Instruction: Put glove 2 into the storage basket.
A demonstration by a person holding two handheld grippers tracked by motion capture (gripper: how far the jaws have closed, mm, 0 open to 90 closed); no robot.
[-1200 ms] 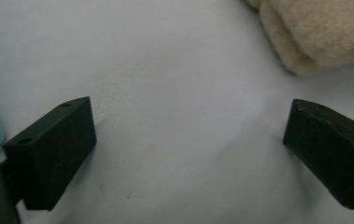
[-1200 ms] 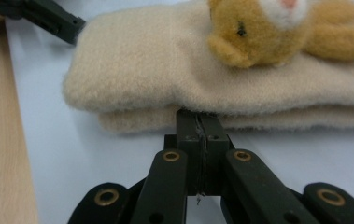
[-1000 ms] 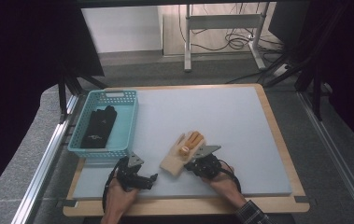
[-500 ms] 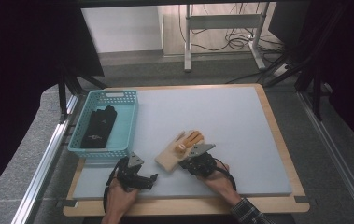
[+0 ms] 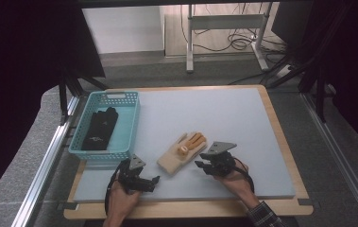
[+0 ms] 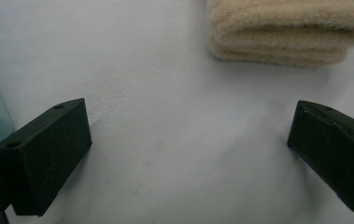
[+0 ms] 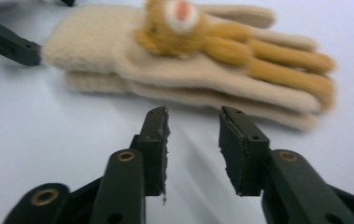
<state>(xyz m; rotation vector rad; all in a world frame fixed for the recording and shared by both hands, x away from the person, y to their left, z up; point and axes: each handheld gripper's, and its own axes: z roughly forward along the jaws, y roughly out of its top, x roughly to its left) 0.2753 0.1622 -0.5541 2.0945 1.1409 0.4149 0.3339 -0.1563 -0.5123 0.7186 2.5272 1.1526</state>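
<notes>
1. A cream glove [image 5: 182,152] with orange-yellow fingers lies flat on the pale grey mat [image 5: 214,113], toward the near edge and slightly left of the middle. Its cuff points near-left and its fingers far-right.
2. It looks to be a stacked pair: in the right gripper view a second cream layer shows under the top glove [image 7: 188,60], which carries a small bear figure with a white and pink muzzle.
3. The right gripper [image 5: 204,165] sits just to the right of the glove, near its finger end, and does not touch it. Its jaws have just been opening; they now stand partly apart with only bare mat between them. In its own view the glove lies just beyond the tips.
4. The left gripper [image 5: 154,180] rests at the near-left, just short of the glove's cuff. Its jaws stand wide apart and hold nothing. In its own view the folded cuff [image 6: 289,32] lies beyond the tips, toward the right-hand jaw, clear of both.
5. So the glove lies between the two grippers, held by neither.
6. A turquoise basket [image 5: 132,124] stands at the far-left of the mat, well clear of the glove, with a black glove [image 5: 100,127] lying inside it.
</notes>
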